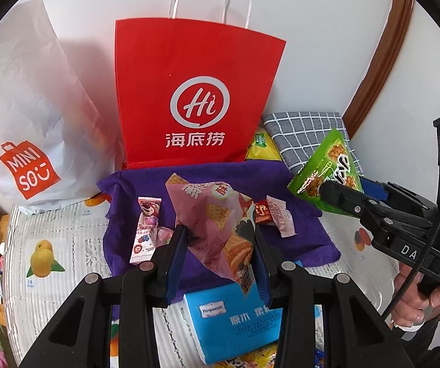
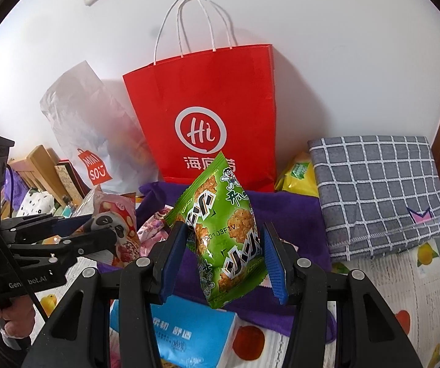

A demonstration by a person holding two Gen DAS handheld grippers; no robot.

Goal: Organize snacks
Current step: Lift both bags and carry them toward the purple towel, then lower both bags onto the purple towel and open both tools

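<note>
Left claw [image 1: 220,245]: pinching the pink snack packet [image 1: 217,217] between both blue pads, packet lifted off the purple towel [image 1: 296,236] and hanging with its lower corner below the fingers.
Grip on pink packet: taken across the puffy middle, likely because the sealed edges are too thin and slippery to hold.
Right claw [image 2: 224,251]: pinching the green snack packet [image 2: 223,233] the same way, pads pressed into its sides, packet tilted with one corner up toward the red paper bag [image 2: 207,116].
Both packets: raised and pointed at the bag, so probably on the way to it; not yet over its mouth.
Red paper bag: upright against the wall, white rope handles standing up, mouth open at the top; seemingly the place for sorted snacks.
Purple towel: spread on the bed just in front of the bag, serving as a sorting patch.
Left on the towel: a strawberry-bear candy packet [image 1: 146,230], a small red packet [image 1: 263,213] and a pale wrapper [image 1: 281,216], apart from each other, easy to take one by one.
Blue tissue pack [image 1: 229,322]: lying near the towel's near edge, under the left claw.
Yellow packet [image 1: 261,147]: wedged between the bag and the grey checked cloth [image 2: 376,193].
White plastic bag [image 1: 26,116]: slumped left of the red one, contents unclear.
Risk: tall bag may tip if a packet catches the rim.
</note>
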